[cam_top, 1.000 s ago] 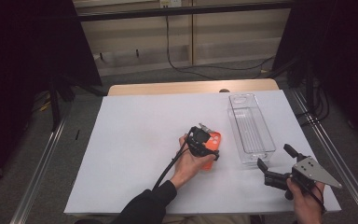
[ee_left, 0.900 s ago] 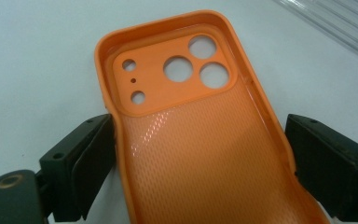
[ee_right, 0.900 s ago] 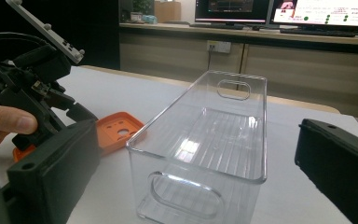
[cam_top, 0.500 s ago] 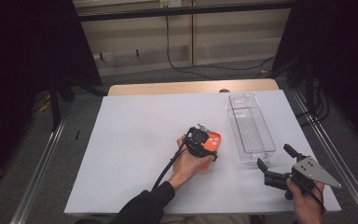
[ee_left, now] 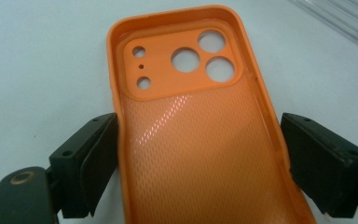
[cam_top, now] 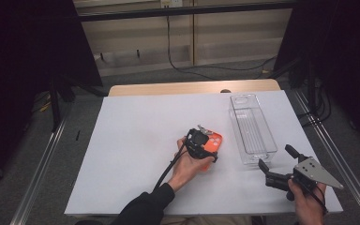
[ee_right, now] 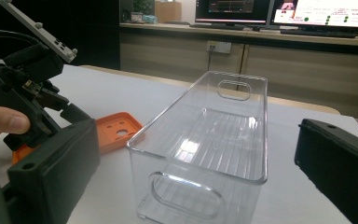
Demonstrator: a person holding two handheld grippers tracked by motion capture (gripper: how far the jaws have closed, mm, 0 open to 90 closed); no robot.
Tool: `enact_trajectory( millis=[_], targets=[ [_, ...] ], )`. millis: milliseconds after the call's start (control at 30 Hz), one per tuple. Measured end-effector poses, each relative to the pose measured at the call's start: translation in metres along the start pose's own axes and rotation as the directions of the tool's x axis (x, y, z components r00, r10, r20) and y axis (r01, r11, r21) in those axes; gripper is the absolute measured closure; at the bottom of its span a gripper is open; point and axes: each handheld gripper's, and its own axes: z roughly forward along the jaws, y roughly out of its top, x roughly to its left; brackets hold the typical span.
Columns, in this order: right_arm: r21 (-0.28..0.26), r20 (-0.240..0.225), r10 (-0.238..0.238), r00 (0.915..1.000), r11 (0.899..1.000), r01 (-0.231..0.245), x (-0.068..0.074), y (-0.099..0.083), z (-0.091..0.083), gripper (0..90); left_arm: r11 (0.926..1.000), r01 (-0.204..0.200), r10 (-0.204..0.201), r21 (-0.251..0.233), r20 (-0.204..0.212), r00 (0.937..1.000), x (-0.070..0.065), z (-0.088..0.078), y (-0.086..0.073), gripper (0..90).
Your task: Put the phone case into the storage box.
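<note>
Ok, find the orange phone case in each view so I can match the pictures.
High view: orange phone case lies at table centre, under the left claw.
Left gripper view: fills the middle, between the jaws.
Right gripper view: at left.
Shared landmark: clear plastic bin, beside the case.

The phone case looks like soft orange plastic, glossy inside, with a fine diamond-textured pattern across its back and a smooth, flatter panel around the camera holes. Beside the phone case, the bin is clear, hard plastic, shiny, with ribbed lines on its floor. The left hand-held gripper has matt black plastic jaws either side of the phone case; the right hand-held gripper, beyond the bin from the phone case, carries a dull grey plate. The desk under the phone case is matt white, smooth like paper, with a pale wood edge at its far side.
</note>
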Motion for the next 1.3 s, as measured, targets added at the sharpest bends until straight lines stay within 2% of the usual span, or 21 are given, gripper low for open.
enact_trajectory(
  millis=[200, 300, 400, 533, 667, 867, 933, 1300],
  targets=[
    [0.005, -0.001, 0.0, 1.0, 1.0, 0.0, 0.0, 0.0, 0.0, 0.0, 0.9997, -0.025, 0.025, 0.004, 0.017, 0.9996, 0.002, -0.002, 0.0, 14.1],
    [0.003, 0.002, 0.0, 1.0, 1.0, 0.0, 0.0, 0.0, 0.0, 0.0, 1.0, -0.005, 0.005, -0.005, 0.033, 0.9995, 0.004, -0.003, -0.002, 14.1],
    [0.005, -0.002, 0.002, 1.0, 1.0, -0.002, 0.0, 0.0, 0.0, 0.0, 0.9999, -0.009, 0.009, -0.014, 0.034, 0.9994, 0.006, -0.007, -0.002, 14.1],
    [0.003, -0.001, 0.003, 1.0, 1.0, -0.003, 0.0, 0.0, 0.0, 0.0, 0.9995, -0.01, 0.011, -0.028, 0.026, 0.9996, 0.007, -0.011, -0.001, 14.1],
    [0.004, -0.002, 0.003, 1.0, 1.0, -0.003, 0.0, 0.0, 0.0, 0.0, 0.9983, -0.034, 0.035, -0.047, 0.015, 0.9993, 0.009, -0.015, -0.001, 14.1],
    [0.004, -0.001, 0.003, 1.0, 1.0, -0.003, 0.0, 0.0, 0.0, 0.0, 0.9971, -0.043, 0.044, -0.062, 0.011, 0.999, 0.012, -0.021, -0.001, 14.1],
    [0.003, -0.004, 0.008, 1.0, 1.0, -0.008, 0.0, 0.0, 0.0, 0.0, 0.9968, -0.036, 0.036, -0.072, 0.008, 0.9993, 0.012, -0.023, -0.001, 14.1],
    [0.003, -0.005, 0.006, 1.0, 1.0, -0.006, 0.0, 0.0, 0.0, 0.0, 0.9949, -0.054, 0.054, -0.086, -0.004, 0.9985, 0.014, -0.034, -0.004, 14.1]
  ],
)
